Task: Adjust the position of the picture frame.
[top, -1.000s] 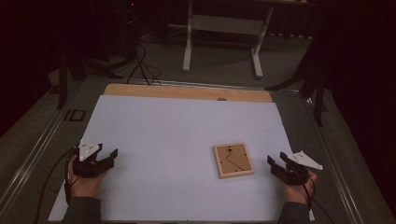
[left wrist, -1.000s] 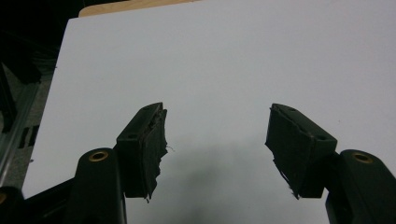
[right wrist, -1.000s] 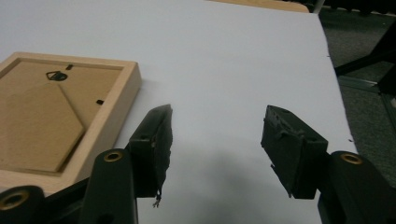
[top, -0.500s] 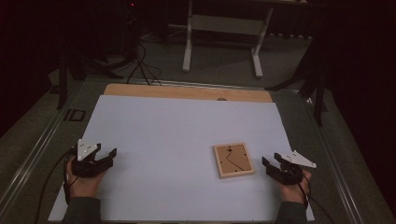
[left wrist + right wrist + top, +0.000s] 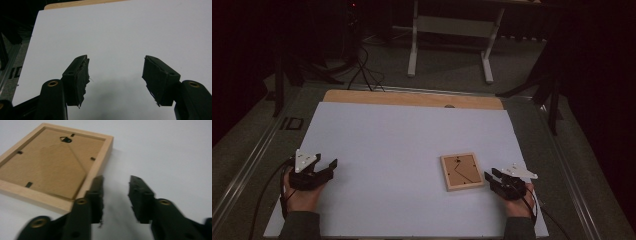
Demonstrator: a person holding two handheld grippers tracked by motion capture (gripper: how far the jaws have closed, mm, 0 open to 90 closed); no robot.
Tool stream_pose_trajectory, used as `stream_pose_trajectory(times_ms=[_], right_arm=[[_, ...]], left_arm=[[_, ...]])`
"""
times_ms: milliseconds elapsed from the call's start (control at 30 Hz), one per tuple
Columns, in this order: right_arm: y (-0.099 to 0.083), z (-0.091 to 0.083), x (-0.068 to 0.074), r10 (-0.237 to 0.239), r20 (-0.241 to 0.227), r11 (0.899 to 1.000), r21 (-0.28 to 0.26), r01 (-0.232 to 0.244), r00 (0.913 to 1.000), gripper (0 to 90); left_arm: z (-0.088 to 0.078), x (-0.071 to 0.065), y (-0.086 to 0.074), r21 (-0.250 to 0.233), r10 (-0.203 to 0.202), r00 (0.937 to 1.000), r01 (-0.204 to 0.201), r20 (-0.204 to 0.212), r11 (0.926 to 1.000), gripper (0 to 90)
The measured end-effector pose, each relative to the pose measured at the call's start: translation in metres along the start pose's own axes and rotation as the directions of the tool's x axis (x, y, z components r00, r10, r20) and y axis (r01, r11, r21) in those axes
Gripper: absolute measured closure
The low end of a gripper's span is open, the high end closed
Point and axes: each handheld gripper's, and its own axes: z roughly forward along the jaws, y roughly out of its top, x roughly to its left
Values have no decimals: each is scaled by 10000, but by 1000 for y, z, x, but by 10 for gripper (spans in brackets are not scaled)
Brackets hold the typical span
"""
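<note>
Where dark floor surrounds it, white table [image 5: 402, 150] holds frame [image 5: 461, 171]

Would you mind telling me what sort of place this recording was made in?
Probably a dim lab or workshop: a white-covered table, black cables on the floor, a white stand behind.

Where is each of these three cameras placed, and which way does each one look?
High view: above the person's side, looking forward and down on the white table; both hands, the left gripper and right gripper show.
Left gripper view: rides the left gripper, facing bare tabletop between open jaws.
Right gripper view: rides the right gripper, whose jaws have just been closing with nothing between them, beside the wooden picture frame.
Shared: the frame appears in the high and right gripper views.
</note>
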Motion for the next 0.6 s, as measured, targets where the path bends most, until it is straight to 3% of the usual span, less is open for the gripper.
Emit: stream_pose_trajectory(times_ms=[267, 600], right_arm=[[-3, 1, 7, -13, -499, 9995, 314, 28, 9988, 889], [-4, 1, 11, -109, -743, 9988, 467, 144, 9972, 896]], left_arm=[[-1, 0, 0, -21, 0, 10000, 0, -5, 10000, 377], [-1, -1, 0, -42, 5, 10000, -5, 31, 10000, 378]])
